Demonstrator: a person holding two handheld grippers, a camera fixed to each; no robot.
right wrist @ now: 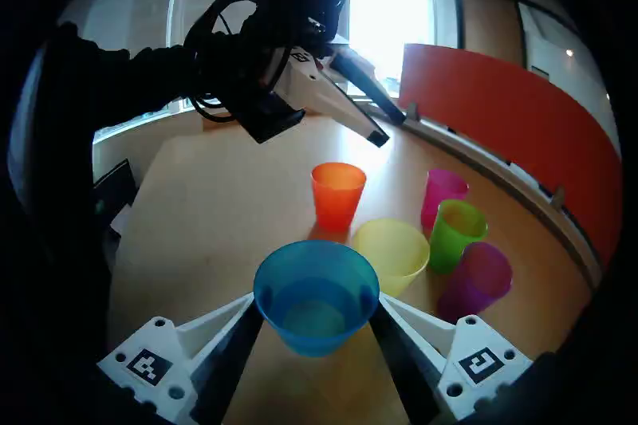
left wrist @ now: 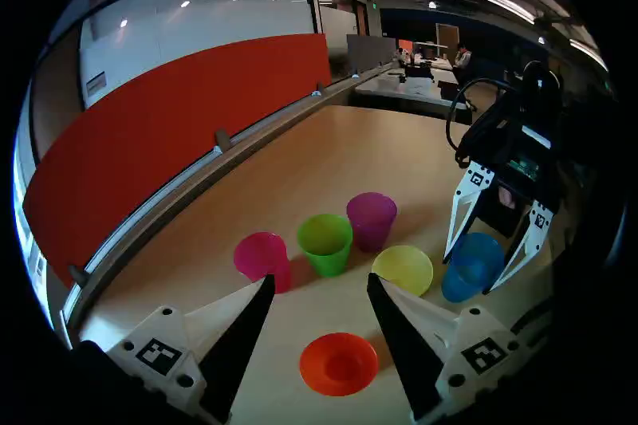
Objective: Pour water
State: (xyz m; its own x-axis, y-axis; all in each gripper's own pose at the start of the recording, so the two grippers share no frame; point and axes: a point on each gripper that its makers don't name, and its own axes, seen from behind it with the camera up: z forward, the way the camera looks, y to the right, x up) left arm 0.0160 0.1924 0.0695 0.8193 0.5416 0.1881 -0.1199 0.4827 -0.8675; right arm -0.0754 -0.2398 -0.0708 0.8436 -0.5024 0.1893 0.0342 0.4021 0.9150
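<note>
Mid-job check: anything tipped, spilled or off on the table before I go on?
Nothing stands out. The pink cup, green cup, purple cup, yellow cup and orange cup stand upright; the blue cup sits level in the right gripper, jaws on both sides; the table shows no puddle.

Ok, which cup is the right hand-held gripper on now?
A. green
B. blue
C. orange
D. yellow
B: in the right gripper view the blue cup sits between the fingers of the right hand-held gripper, both touching its sides, with the other cups standing apart on the table.
</note>
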